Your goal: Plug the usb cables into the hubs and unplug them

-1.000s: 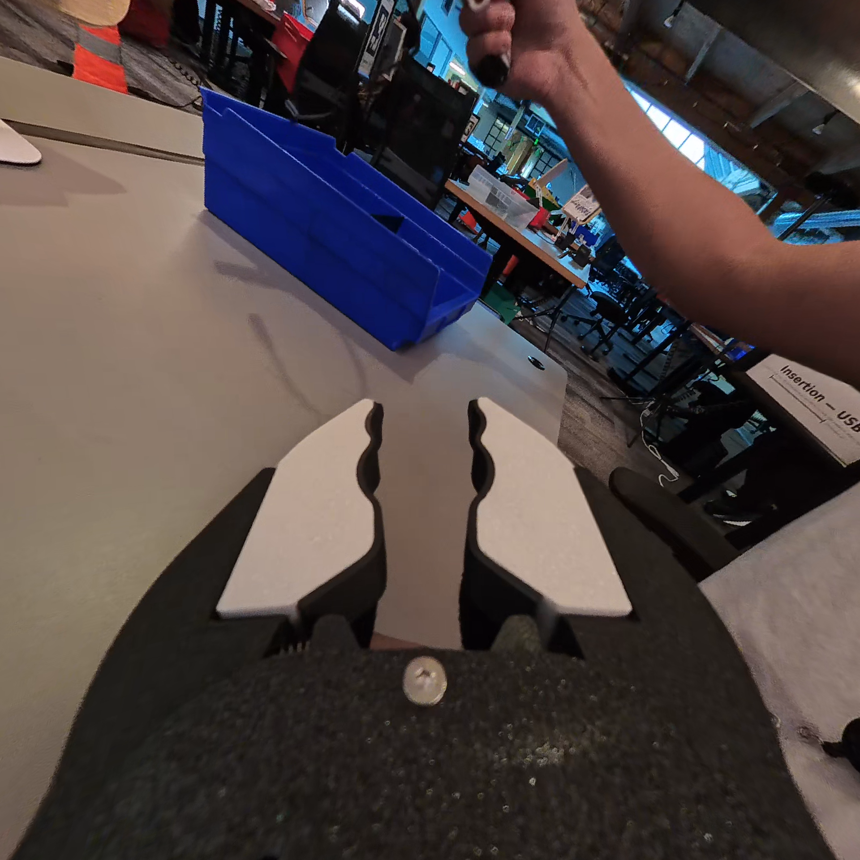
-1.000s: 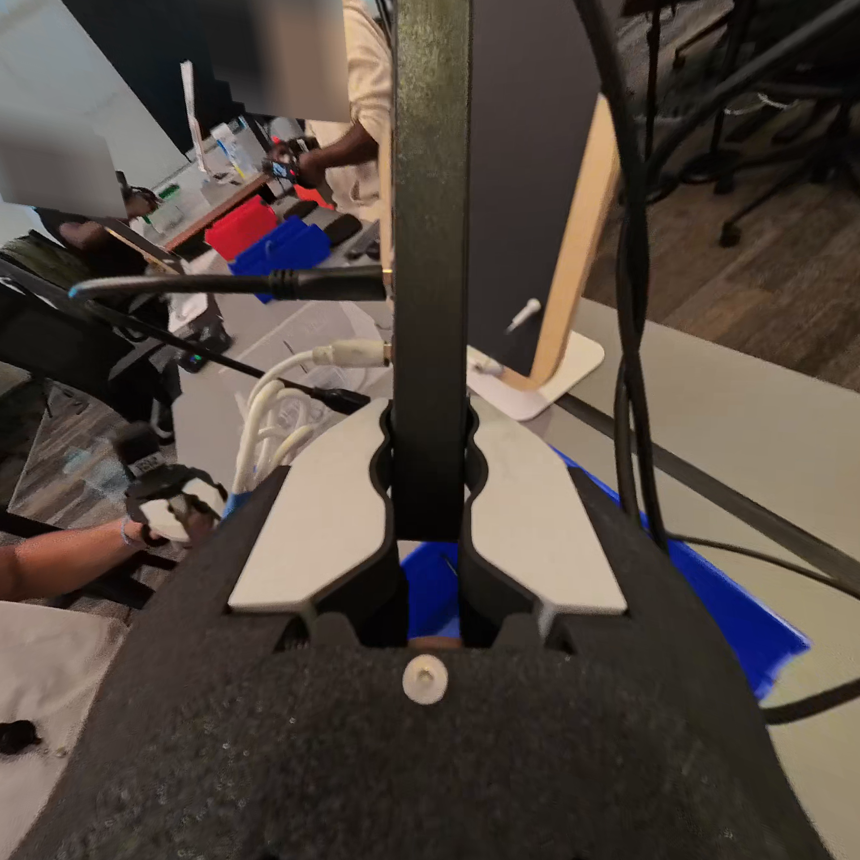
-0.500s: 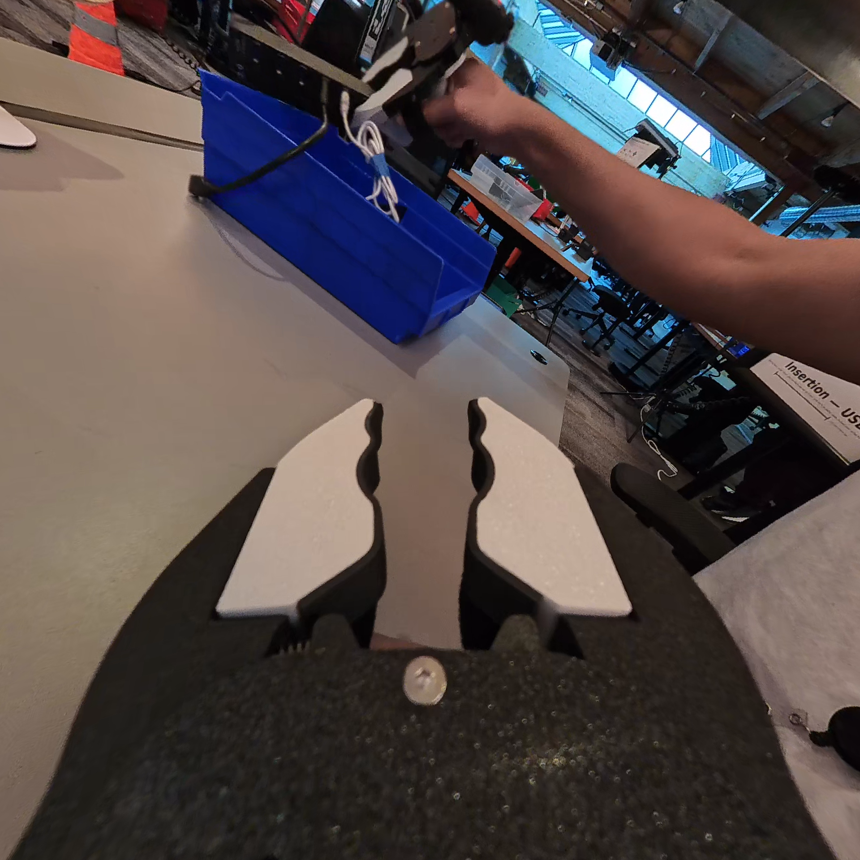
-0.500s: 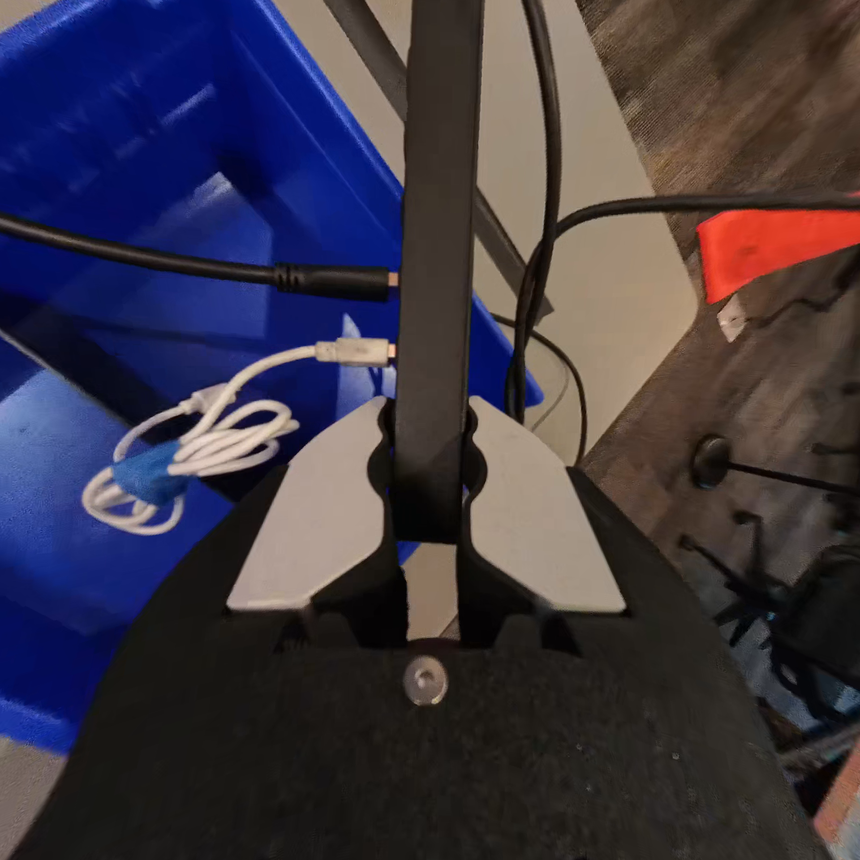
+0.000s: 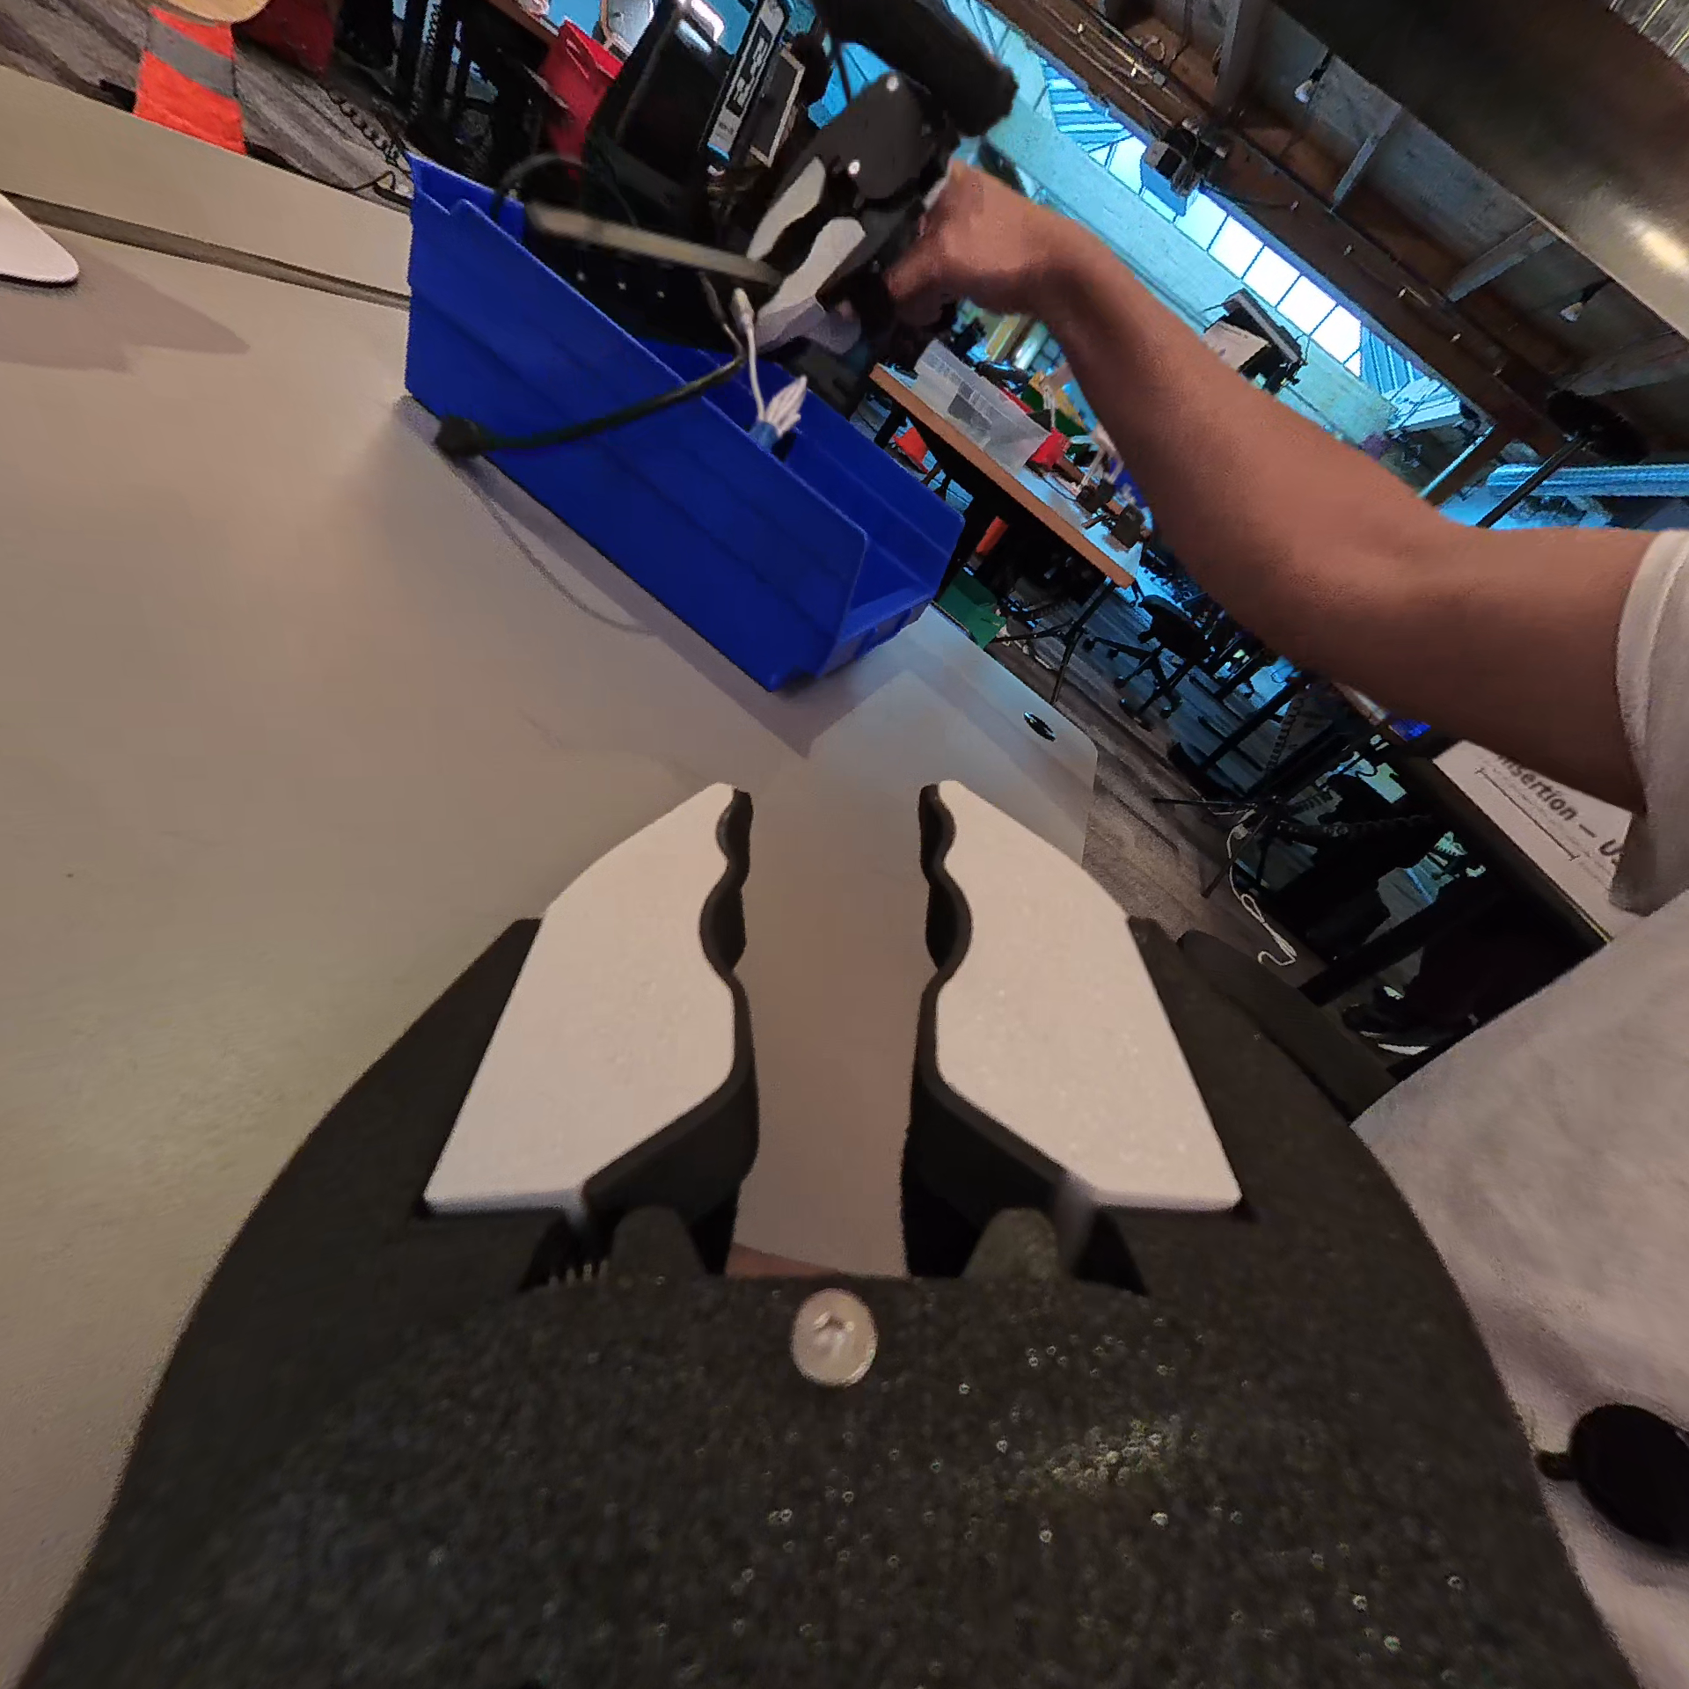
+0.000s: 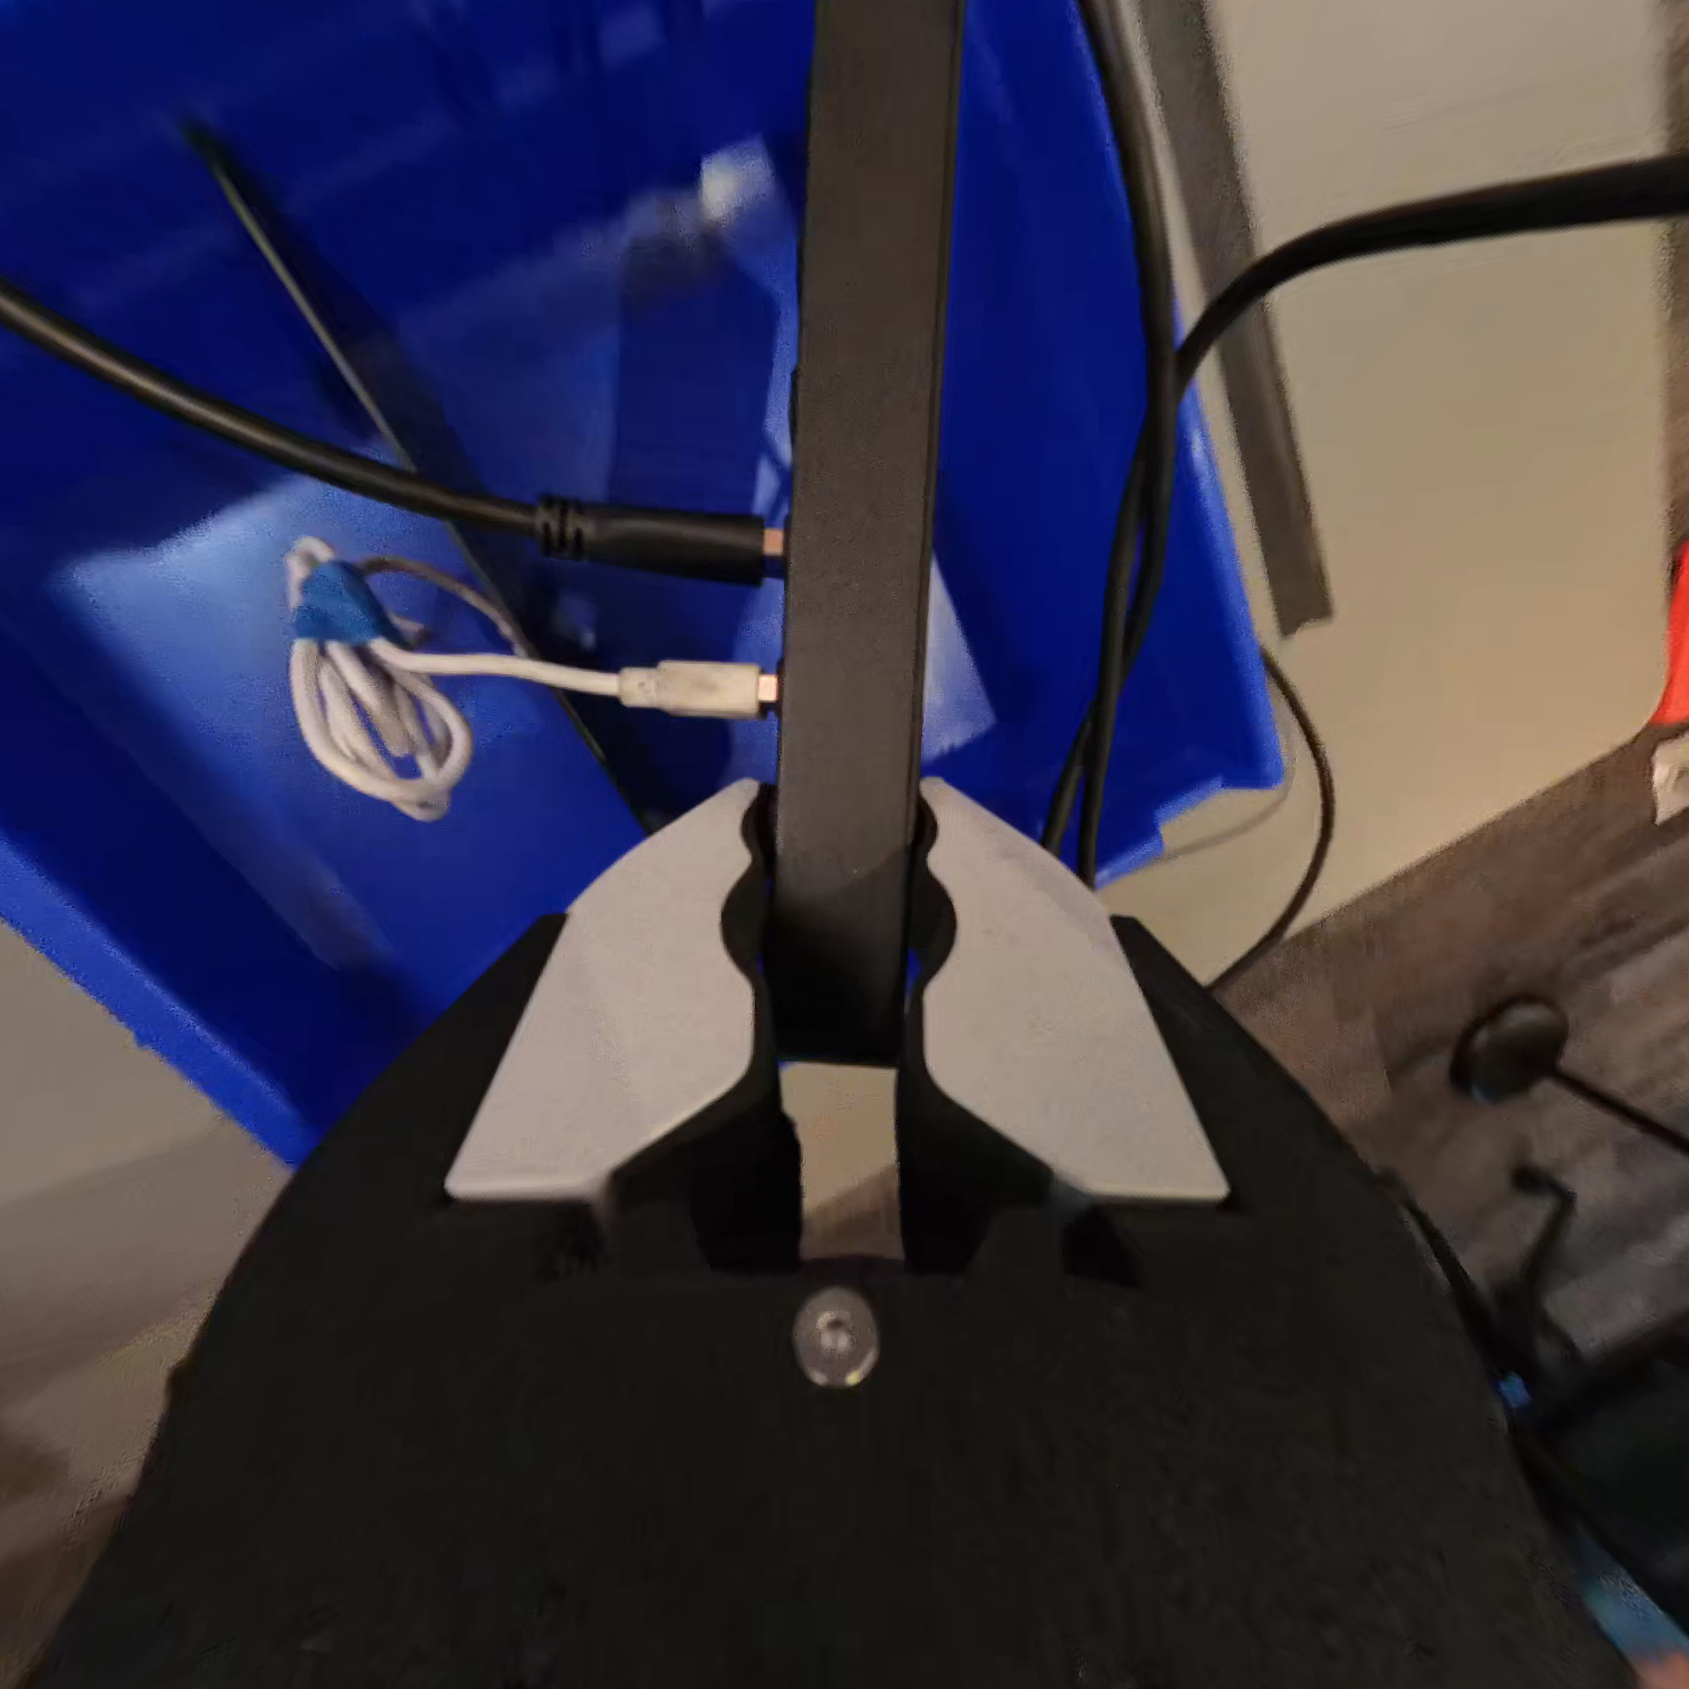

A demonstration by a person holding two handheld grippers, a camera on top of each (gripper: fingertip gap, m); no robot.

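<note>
Left wrist view: sitting low over the grey table [image 5: 228, 731], looking forward along it toward the blue bin [image 5: 658, 493], which is lying well off. Right wrist view: hanging close above that blue bin [image 6: 274, 868], tilting downward into it, taking in the table edge and floor at right. Sharing the bin, the white cable [image 6: 384, 713] [image 5: 777, 411] and the black cable [image 6: 274, 439] [image 5: 585, 425].

Lots cut off or smeared here

The black hub [image 6: 868, 457] runs off the top edge in the right wrist view, so its far end is out of sight; the blue bin [image 6: 274, 823] interior is motion-blurred, and the black cable [image 6: 274, 439] exits left.
</note>
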